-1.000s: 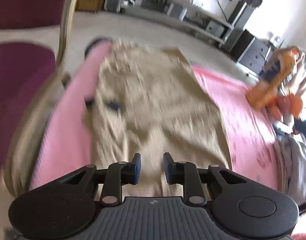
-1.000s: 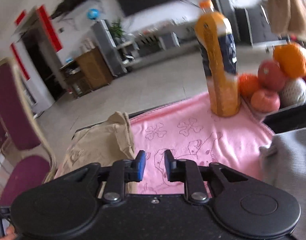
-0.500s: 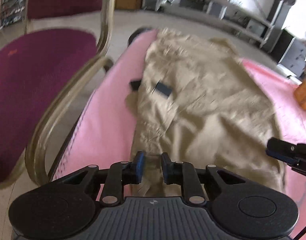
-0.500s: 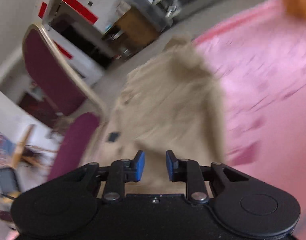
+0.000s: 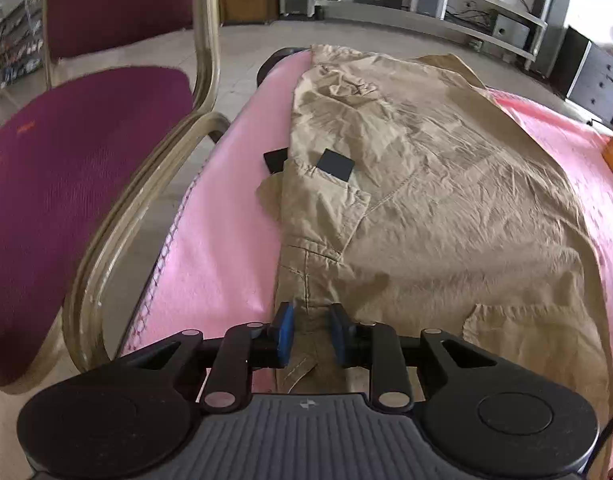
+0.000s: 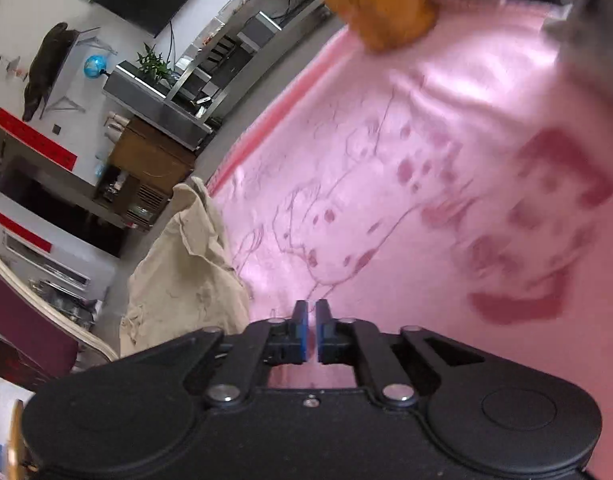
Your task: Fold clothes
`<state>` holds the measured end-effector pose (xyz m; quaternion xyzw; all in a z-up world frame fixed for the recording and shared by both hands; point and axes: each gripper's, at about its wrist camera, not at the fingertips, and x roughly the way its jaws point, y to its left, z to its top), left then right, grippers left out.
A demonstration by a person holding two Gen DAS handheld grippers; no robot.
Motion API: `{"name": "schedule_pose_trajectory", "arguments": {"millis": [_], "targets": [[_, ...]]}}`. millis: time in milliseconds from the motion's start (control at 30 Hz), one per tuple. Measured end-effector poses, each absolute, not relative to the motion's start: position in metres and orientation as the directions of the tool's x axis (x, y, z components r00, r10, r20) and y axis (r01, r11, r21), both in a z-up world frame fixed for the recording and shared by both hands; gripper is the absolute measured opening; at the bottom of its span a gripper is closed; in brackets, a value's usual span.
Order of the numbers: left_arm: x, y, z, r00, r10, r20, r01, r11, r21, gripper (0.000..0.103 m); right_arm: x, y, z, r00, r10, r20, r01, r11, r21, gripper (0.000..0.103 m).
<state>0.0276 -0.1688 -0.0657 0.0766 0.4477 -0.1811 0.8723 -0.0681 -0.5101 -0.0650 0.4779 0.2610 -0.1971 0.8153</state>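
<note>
Crumpled khaki trousers (image 5: 426, 208) lie spread on a pink cloth (image 5: 226, 208) that covers the table. My left gripper (image 5: 312, 334) is at the garment's near left edge, open, with a fold of khaki fabric lying between its blue pads. In the right wrist view my right gripper (image 6: 311, 332) hovers low over the patterned pink cloth (image 6: 446, 184), shut, and nothing shows between its pads. The khaki trousers (image 6: 186, 272) bunch up just left of it, apart from the fingers. A black tip at the left wrist view's right edge is probably the right gripper.
A maroon chair (image 5: 66, 180) with a pale metal frame stands tight against the table's left side. An orange bottle (image 6: 378, 8) stands at the far end of the cloth, with a grey garment (image 6: 578, 12) beside it. Shelving and cabinets line the room behind.
My left gripper came down to the trousers' near edge and now straddles the fabric. My right gripper swung off the trousers toward the pink cloth and its fingers closed.
</note>
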Motion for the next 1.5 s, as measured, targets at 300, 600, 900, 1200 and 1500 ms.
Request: {"name": "schedule_pose_trajectory", "arguments": {"millis": [300,600,900,1200,1500], "targets": [[-0.017,-0.154,-0.041,0.511,-0.413,-0.754,0.484,0.863,-0.146,0.02,-0.092,-0.419,-0.012,0.736,-0.013,-0.677,0.437,0.773,0.46,0.014],[-0.01,-0.152,-0.067,0.472,-0.373,-0.799,0.434,0.887,-0.157,0.02,-0.064,-0.388,-0.04,0.761,0.276,-0.587,0.237,0.724,0.647,0.014],[0.015,-0.129,-0.082,0.378,-0.394,-0.838,0.325,0.904,-0.278,0.014,-0.066,-0.416,-0.072,0.702,0.108,-0.704,0.427,0.727,0.538,0.0],[-0.028,-0.11,-0.043,0.431,-0.442,-0.787,0.377,0.88,-0.289,0.034,-0.144,-0.408,0.006,0.711,-0.091,-0.697,0.462,0.807,0.367,0.026],[-0.045,-0.094,-0.044,0.343,-0.493,-0.8,0.334,0.86,-0.387,0.047,-0.185,-0.411,0.029,0.82,0.024,-0.572,0.353,0.765,0.538,0.041]]}}
